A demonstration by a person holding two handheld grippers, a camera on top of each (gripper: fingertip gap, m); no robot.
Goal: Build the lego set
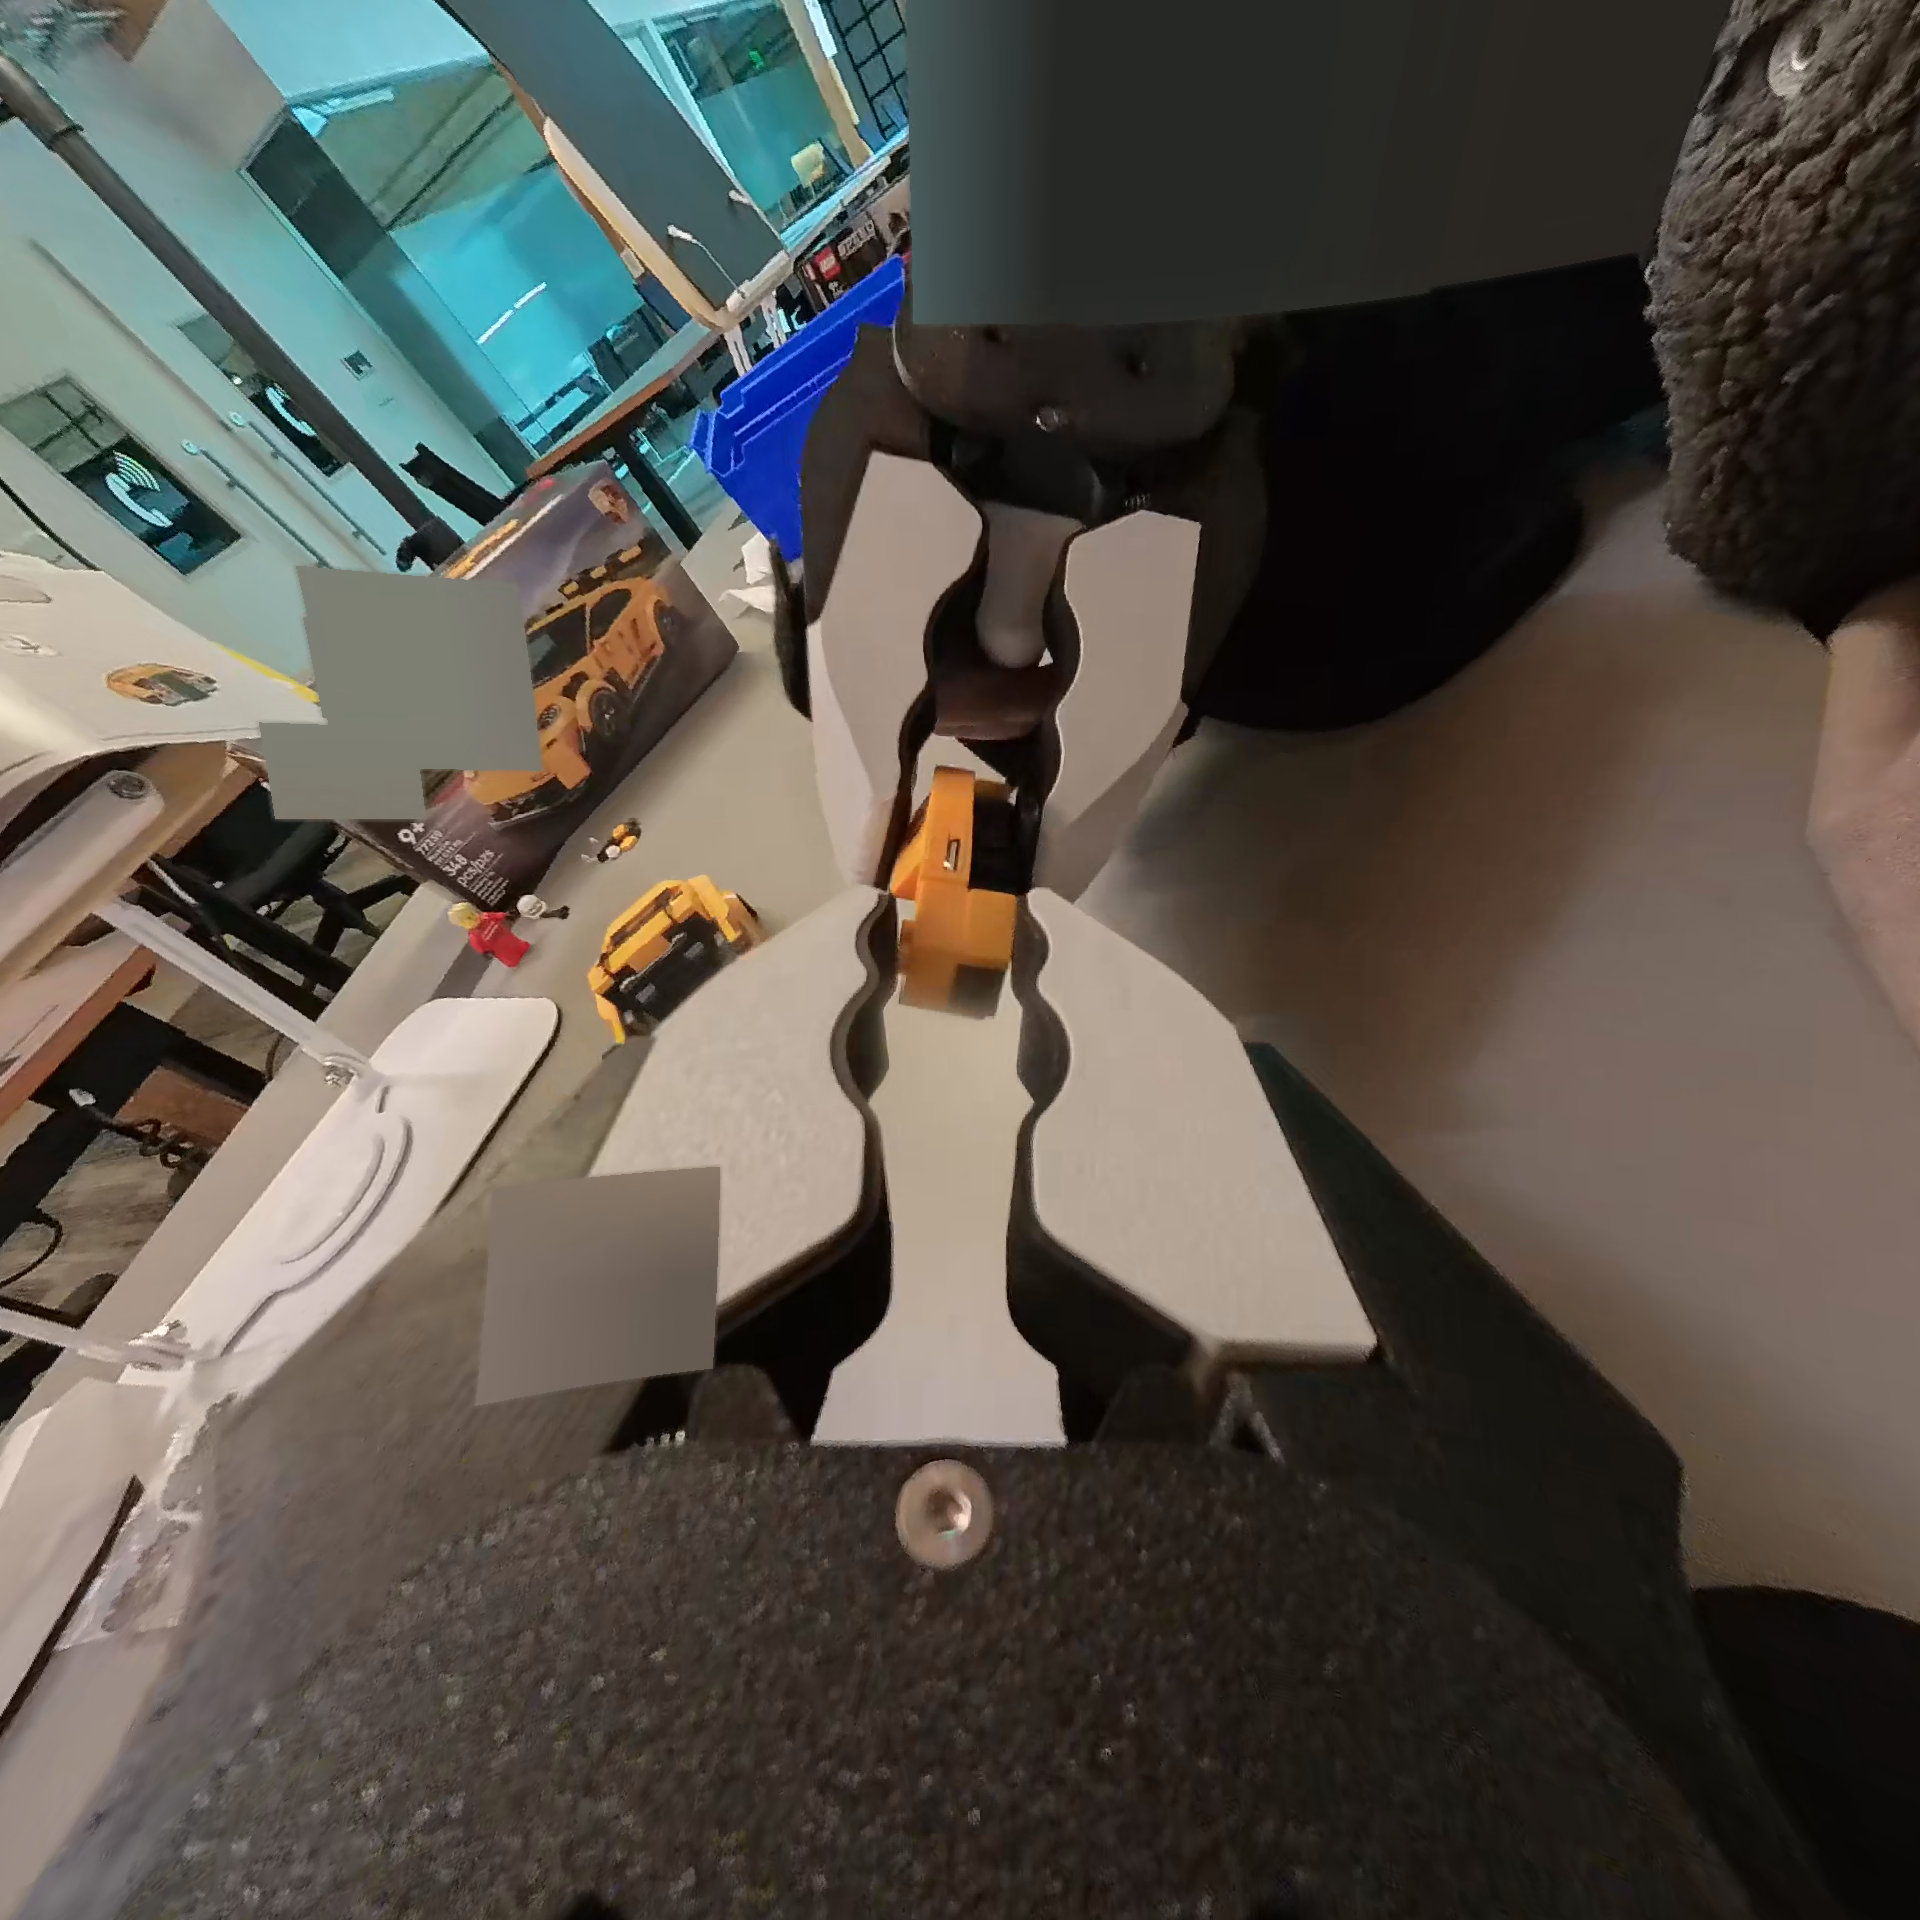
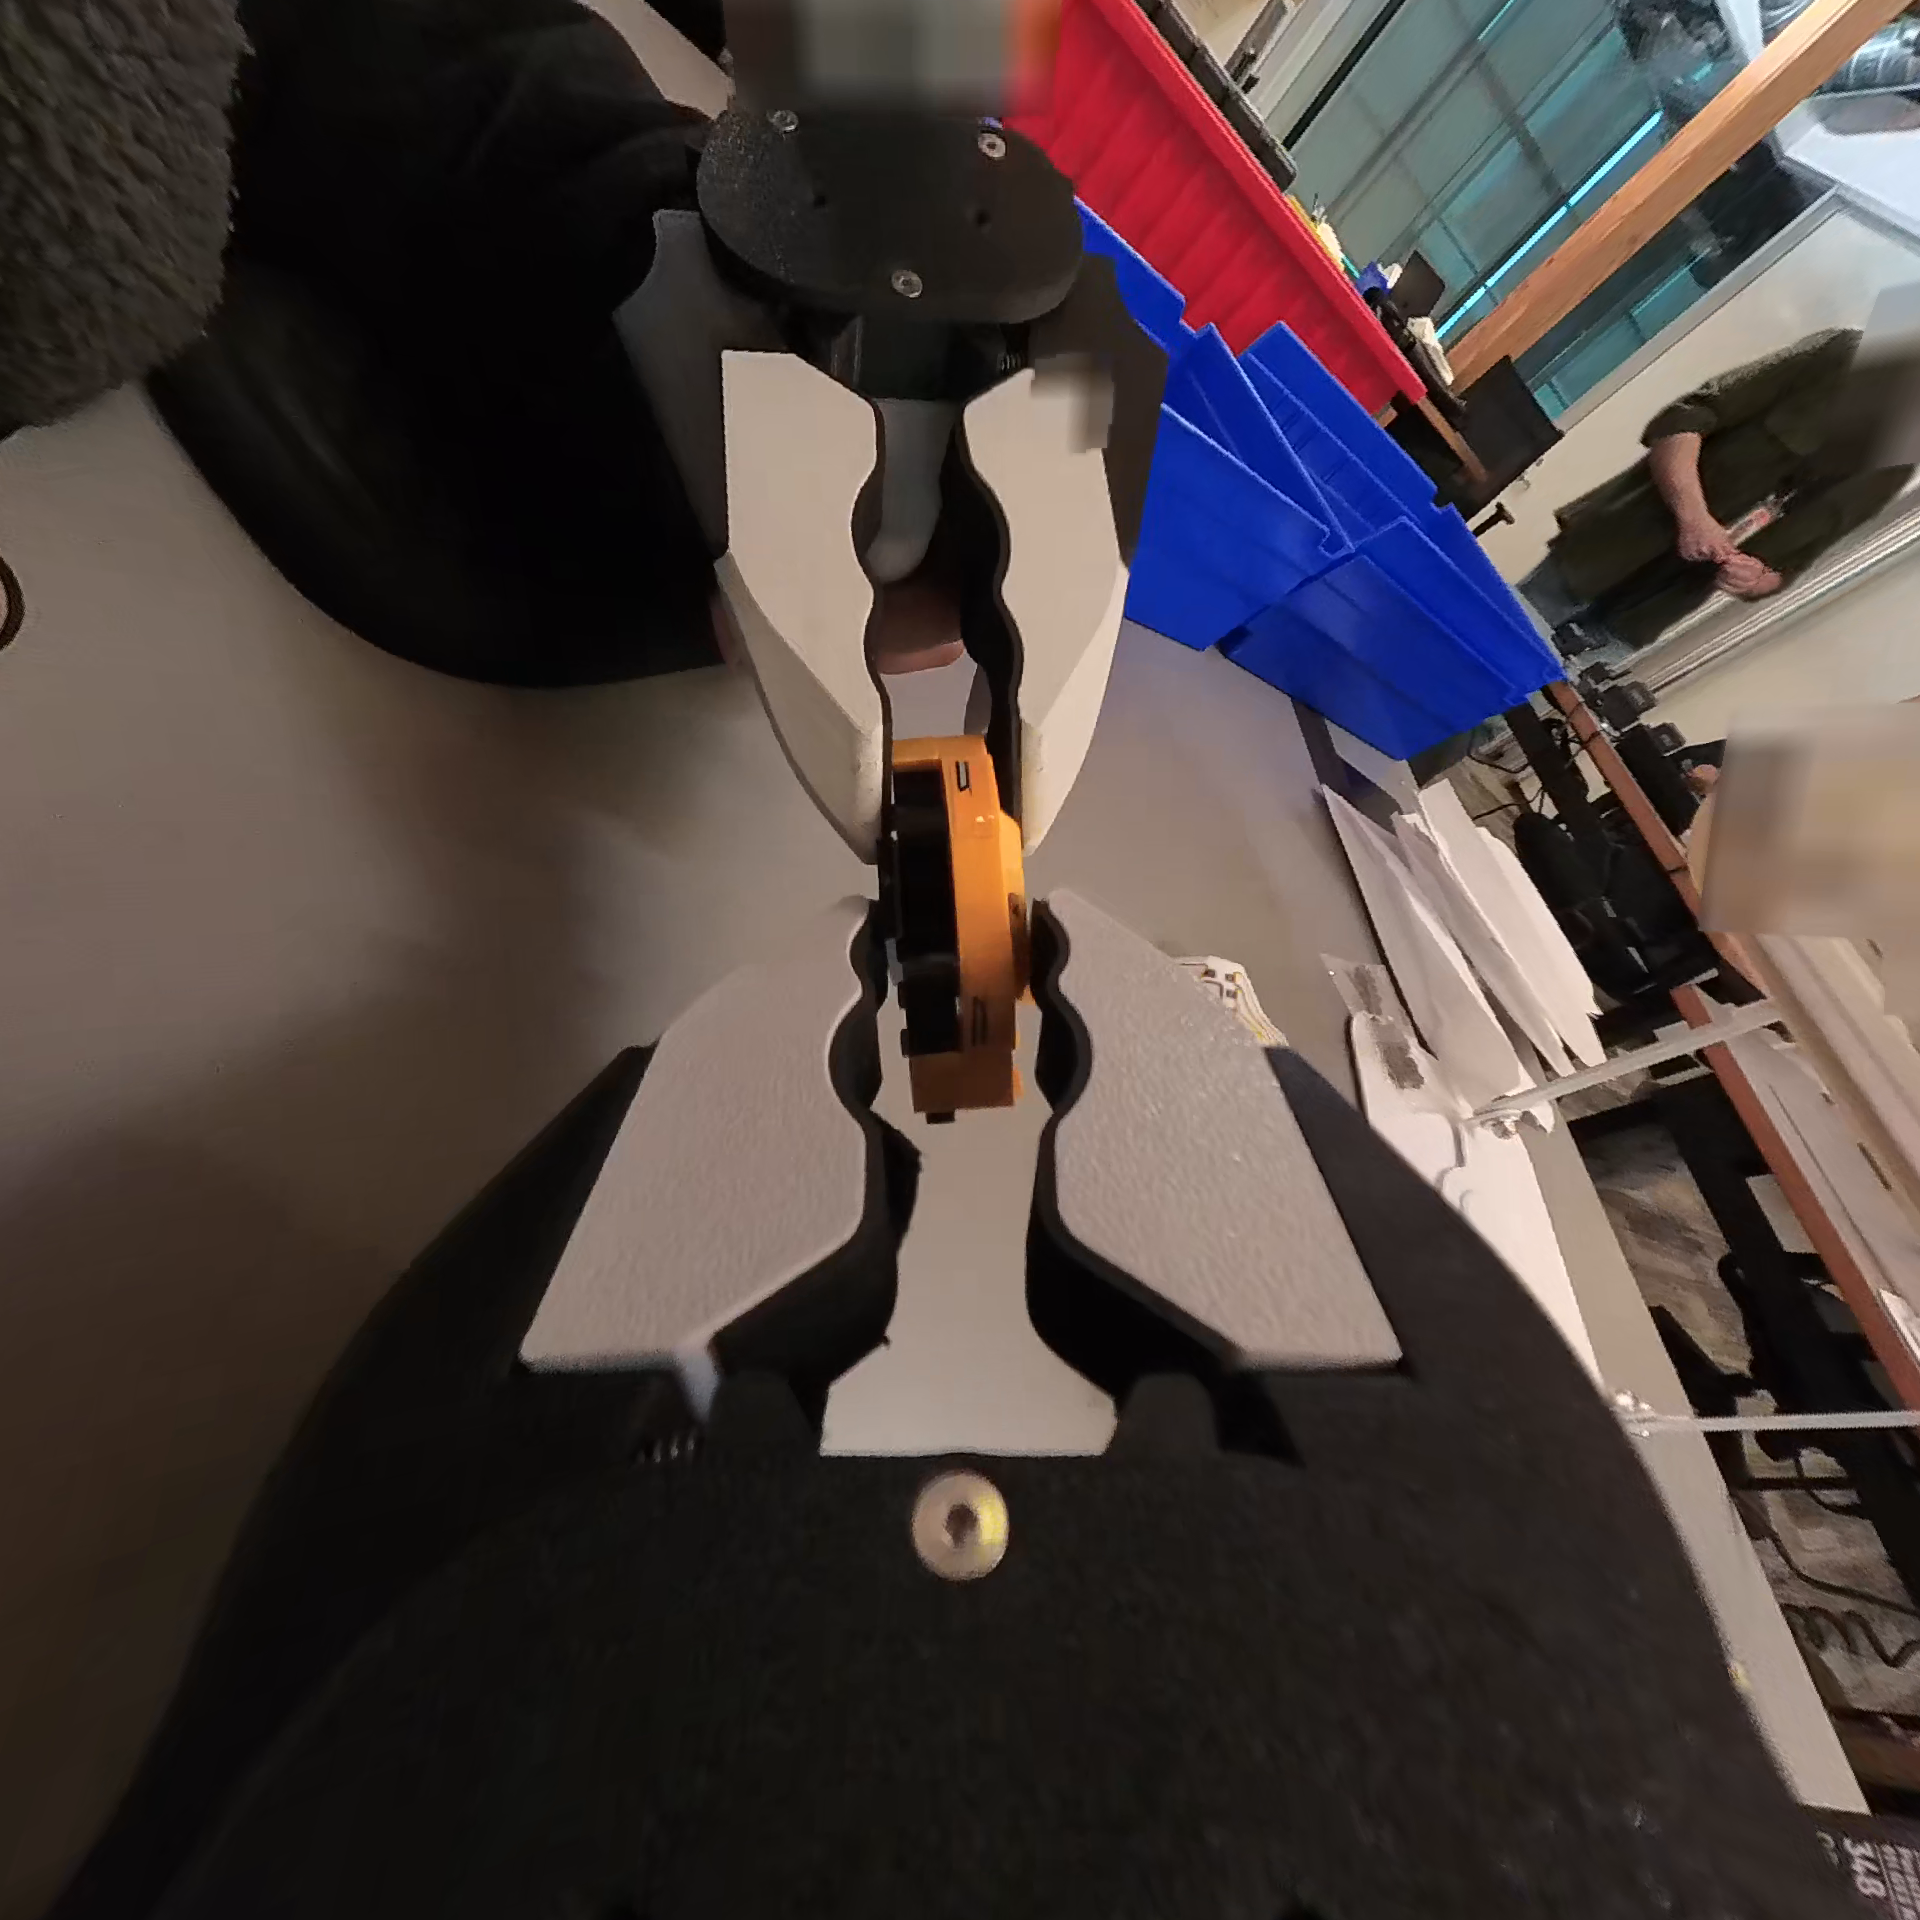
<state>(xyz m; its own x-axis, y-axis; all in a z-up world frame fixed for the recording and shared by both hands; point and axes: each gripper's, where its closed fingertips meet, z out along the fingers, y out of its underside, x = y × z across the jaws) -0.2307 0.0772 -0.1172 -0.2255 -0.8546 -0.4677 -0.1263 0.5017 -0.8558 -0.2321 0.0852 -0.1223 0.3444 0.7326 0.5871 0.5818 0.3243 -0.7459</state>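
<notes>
Left gripper: clenched on the orange-and-black lego piece; white fingers reaching toward 12 o'clock from the bottom of the left wrist view; seen in the right wrist view coming down from 12 o'clock, tip to tip with the other.
Right gripper: grasping the same piece from the opposite end; seen in the left wrist view descending from 12 o'clock.
Orange-and-black lego piece: held off the table at frame centre, pinched between both pairs of fingertips; in the right wrist view orange shell toward 3 o'clock, black toothed part toward 9 o'clock.
Table: grey, beneath both grippers.
Yellow lego car: partly built, resting on the table at 9 o'clock of the held piece, well apart from it.
Minifigure: red torso, lying on the table at 9 o'clock of the car; a second small figure just beside it, too small to detail.
Set box: dark, with a yellow car pictured, standing at 10 o'clock beyond the car.
Blue bins: stacked at 2 o'clock in the right wrist view; one also at 12 o'clock in the left wrist view.
Red bin: behind the blue ones, toward 1 o'clock.
White paper sheets: at 3 o'clock along the table edge.
Person: standing in the background at 2 o'clock.
</notes>
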